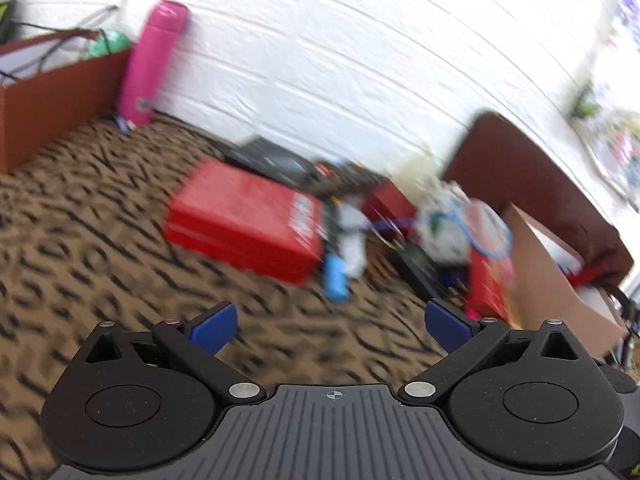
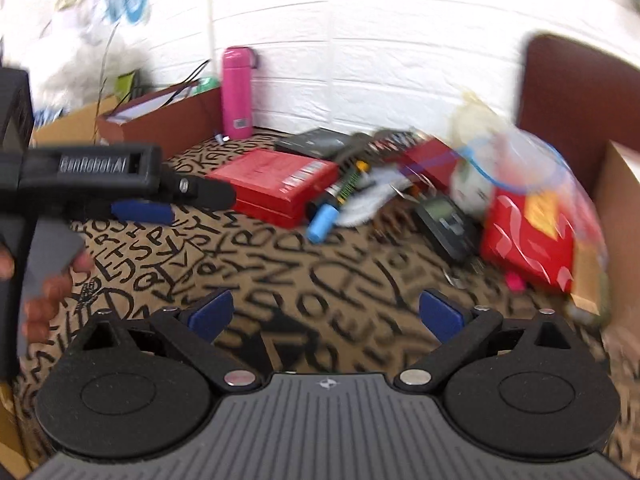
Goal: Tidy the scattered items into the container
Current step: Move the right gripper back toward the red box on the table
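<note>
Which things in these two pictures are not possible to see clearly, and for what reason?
- Small items in the pile: both views are motion-blurred, so most cannot be identified.
- Print on the red box: smeared, unreadable in both views.
- Contents of the brown box: its wall hides them in the right wrist view.
- Cardboard container: cut off by the right edge in the left wrist view.

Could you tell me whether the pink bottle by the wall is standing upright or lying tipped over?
Upright. The pink bottle stands on its base on the patterned cloth against the white wall, cap uppermost.
</note>
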Action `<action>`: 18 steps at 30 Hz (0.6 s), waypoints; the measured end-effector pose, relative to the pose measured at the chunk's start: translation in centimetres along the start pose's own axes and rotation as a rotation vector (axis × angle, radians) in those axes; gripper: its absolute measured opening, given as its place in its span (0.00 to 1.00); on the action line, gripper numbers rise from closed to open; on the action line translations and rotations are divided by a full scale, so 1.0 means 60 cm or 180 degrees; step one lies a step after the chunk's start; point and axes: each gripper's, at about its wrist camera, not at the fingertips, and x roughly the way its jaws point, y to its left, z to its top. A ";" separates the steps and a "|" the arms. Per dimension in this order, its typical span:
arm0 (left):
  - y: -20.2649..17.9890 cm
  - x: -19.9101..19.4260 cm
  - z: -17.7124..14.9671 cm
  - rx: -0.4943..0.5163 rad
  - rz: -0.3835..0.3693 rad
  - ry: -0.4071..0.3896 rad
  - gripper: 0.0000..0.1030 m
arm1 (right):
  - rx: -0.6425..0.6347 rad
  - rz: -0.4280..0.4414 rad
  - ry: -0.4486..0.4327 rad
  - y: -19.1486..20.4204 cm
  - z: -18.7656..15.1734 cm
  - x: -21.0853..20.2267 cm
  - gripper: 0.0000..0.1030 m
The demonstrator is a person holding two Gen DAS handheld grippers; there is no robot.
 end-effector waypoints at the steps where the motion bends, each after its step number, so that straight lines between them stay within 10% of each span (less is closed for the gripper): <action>1: 0.011 0.001 0.011 0.0026 0.0041 -0.0032 1.00 | -0.0065 0.0014 -0.0003 0.008 0.010 0.012 0.92; 8: 0.097 0.046 0.083 0.0126 0.0288 -0.0066 1.00 | -0.0337 0.0142 0.0001 0.044 0.065 0.095 0.80; 18: 0.156 0.141 0.132 0.0084 0.0029 0.0203 0.90 | -0.0413 0.0180 0.0148 0.045 0.105 0.216 0.62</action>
